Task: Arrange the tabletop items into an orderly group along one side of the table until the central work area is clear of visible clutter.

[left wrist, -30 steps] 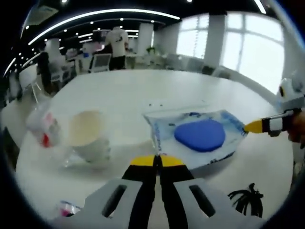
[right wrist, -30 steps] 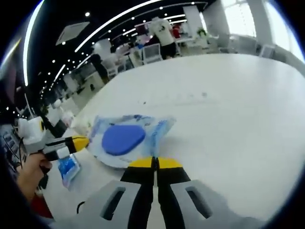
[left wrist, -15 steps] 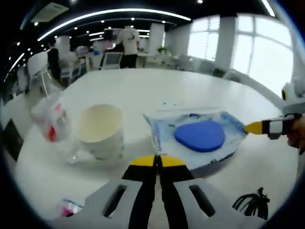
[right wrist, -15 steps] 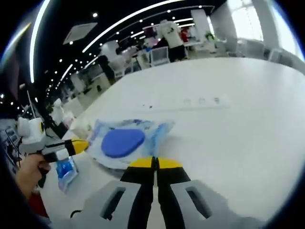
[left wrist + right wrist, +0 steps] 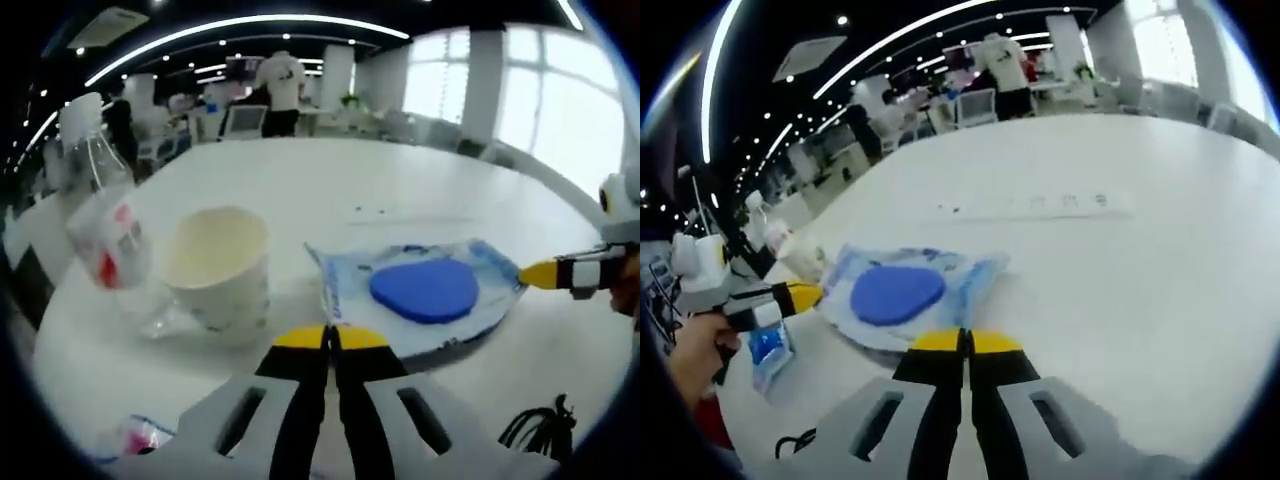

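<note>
Left gripper view: left claw (image 5: 331,338) pinched together on the near edge of a blue packet (image 5: 425,295); right claw (image 5: 962,342) likewise. Cup (image 5: 215,265) just left; far desk (image 5: 330,180) open.

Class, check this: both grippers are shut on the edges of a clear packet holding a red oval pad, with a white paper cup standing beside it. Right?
Not quite: the pad inside the packet is blue, as the left gripper view shows. The rest stands: left gripper and right gripper shut, cup beside it.
</note>
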Demonstrator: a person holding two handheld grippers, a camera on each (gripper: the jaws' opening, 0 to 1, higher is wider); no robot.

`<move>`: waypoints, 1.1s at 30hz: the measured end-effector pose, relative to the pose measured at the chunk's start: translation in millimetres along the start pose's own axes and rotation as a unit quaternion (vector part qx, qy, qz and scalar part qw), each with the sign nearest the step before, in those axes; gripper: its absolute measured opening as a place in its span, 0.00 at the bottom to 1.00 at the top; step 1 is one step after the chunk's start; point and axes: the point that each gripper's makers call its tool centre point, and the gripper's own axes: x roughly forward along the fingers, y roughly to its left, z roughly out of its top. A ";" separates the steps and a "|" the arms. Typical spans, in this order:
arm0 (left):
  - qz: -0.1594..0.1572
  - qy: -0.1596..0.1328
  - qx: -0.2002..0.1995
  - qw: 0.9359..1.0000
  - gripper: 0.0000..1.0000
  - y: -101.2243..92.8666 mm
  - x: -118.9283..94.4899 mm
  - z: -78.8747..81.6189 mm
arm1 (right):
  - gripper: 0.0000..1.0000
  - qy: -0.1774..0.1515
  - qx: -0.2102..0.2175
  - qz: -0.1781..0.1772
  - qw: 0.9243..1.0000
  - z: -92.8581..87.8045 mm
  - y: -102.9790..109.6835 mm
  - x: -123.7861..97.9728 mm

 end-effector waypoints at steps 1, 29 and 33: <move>0.002 0.001 0.002 1.000 0.00 0.6 0.7 -1.2 | 0.01 0.001 0.003 0.001 1.000 -0.8 -0.3 1.0; 0.029 0.008 -0.007 1.000 0.24 4.4 0.2 -5.0 | 0.31 -0.019 0.003 -0.018 1.000 9.3 -2.5 -6.9; 0.022 0.008 -0.021 1.000 0.34 1.6 -8.4 0.4 | 0.39 -0.028 -0.003 -0.004 1.000 15.2 6.5 -17.9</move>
